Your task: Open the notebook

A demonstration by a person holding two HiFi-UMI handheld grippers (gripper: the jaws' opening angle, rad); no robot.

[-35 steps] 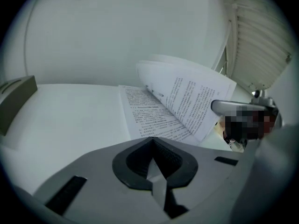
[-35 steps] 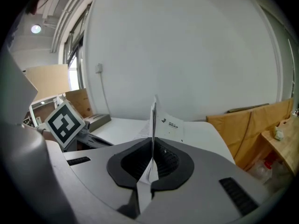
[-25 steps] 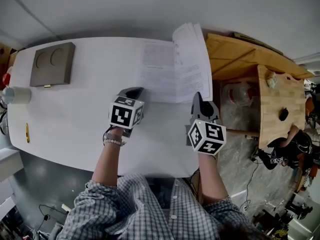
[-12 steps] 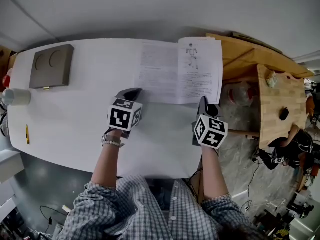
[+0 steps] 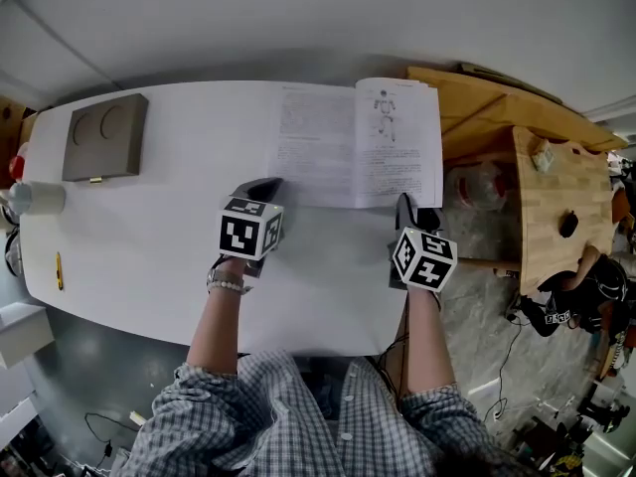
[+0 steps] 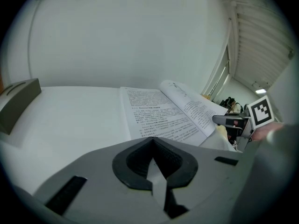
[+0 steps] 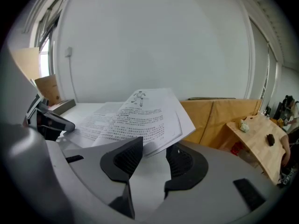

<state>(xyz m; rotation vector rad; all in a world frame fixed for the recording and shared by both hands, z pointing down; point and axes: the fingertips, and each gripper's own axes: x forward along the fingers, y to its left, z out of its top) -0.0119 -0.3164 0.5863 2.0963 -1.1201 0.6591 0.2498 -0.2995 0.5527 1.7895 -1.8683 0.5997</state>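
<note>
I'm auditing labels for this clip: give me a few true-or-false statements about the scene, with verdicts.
1. The notebook lies open on the table. True.
2. The left tongs stand wide apart. False: they are shut, with nothing between them.
3. The right tongs clamp a page. False: their jaws have just been opening and stand apart, pinching nothing; the page edge lies just beyond them.
4. A grey-brown box sits near the table's far left corner. True.
</note>
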